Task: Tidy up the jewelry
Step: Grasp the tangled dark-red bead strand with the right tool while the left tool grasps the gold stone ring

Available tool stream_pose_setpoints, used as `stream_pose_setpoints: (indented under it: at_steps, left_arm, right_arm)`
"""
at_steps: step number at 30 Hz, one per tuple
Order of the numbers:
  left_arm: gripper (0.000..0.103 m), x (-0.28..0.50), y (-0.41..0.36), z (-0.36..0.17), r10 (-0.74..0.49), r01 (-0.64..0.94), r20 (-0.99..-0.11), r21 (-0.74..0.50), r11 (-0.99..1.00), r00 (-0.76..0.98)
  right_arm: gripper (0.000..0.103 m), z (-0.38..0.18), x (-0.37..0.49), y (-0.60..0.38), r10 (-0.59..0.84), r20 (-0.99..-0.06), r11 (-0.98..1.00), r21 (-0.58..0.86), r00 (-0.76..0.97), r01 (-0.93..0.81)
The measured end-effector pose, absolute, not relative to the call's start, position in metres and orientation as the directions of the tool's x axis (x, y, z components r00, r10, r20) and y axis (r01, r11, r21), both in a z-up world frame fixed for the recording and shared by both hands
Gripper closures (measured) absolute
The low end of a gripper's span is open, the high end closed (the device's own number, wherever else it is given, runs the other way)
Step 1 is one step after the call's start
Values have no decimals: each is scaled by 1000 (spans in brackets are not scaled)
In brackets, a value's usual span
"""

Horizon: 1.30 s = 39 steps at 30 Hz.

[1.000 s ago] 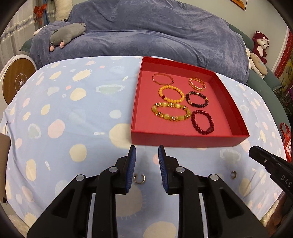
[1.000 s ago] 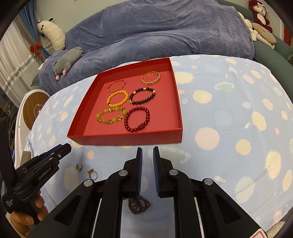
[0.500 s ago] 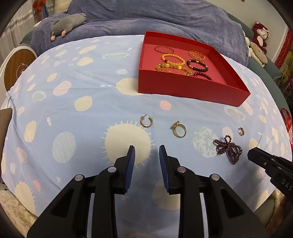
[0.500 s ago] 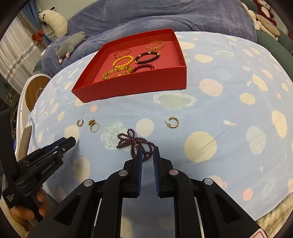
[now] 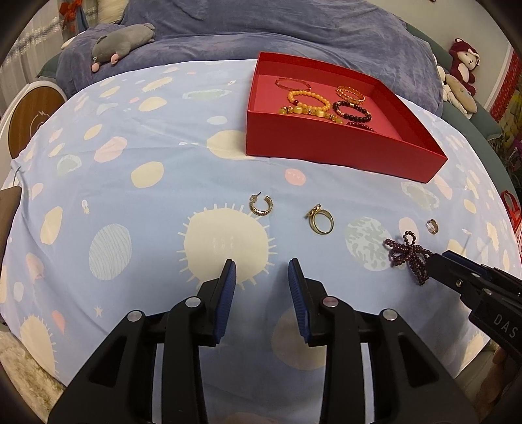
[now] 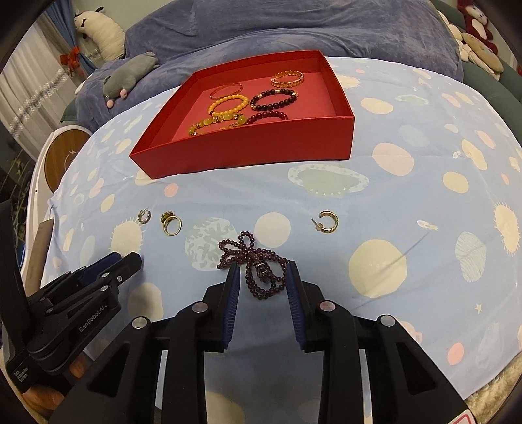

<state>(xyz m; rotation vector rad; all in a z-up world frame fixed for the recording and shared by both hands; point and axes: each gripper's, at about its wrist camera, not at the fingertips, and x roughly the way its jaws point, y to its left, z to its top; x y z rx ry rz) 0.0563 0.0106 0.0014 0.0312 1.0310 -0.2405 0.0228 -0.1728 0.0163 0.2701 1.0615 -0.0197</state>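
A red tray (image 5: 326, 137) (image 6: 248, 146) with several bead bracelets sits at the far side of the spotted blue cloth. On the cloth lie a gold hoop earring (image 5: 261, 204) (image 6: 144, 216), a gold ring (image 5: 320, 221) (image 6: 171, 225), a second hoop earring (image 6: 327, 222) (image 5: 432, 225) and a tangled dark purple bead bracelet (image 6: 257, 269) (image 5: 409, 256). My right gripper (image 6: 263, 272) is open, its fingertips on either side of the purple bracelet. My left gripper (image 5: 262, 272) is open and empty, just short of the first earring and the ring.
A blue-grey bedspread (image 5: 261, 29) with a grey plush toy (image 5: 122, 39) lies behind the cloth. Plush toys (image 5: 461, 70) sit at the far right. A round wooden-topped white object (image 5: 27, 120) stands at the left. The cloth drops off at the near edge.
Both grippers pulled back from the tray, bringing the loose jewelry into view. The right gripper opened and came down around the purple bracelet. The left gripper stayed open.
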Motion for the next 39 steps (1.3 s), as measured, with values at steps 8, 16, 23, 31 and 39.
stream_pose_setpoints:
  at_steps: [8, 16, 23, 31, 39]
  left_arm:
    - [70, 55, 13, -1, -187, 206, -853, -95, 974, 488]
    - [68, 58, 14, -1, -196, 203, -853, -108, 973, 483]
    - [68, 64, 4, 4, -232, 210, -848, -147, 967, 476]
    - [67, 82, -29, 4, -252, 208, -841, -170, 963, 480]
    - [68, 98, -40, -4, -190, 174, -836, -115, 978, 515]
  right_arm:
    - [78, 7, 31, -171, 110, -872, 971, 197, 478, 136]
    - [98, 2, 29, -172, 131, -874, 969, 213, 468, 128]
    - [98, 2, 21, -181, 131, -873, 961, 229, 469, 157]
    - [98, 1, 19, -190, 151, -870, 946, 265, 470, 186]
    - [98, 0, 21, -191, 169, -866, 940, 285, 472, 186]
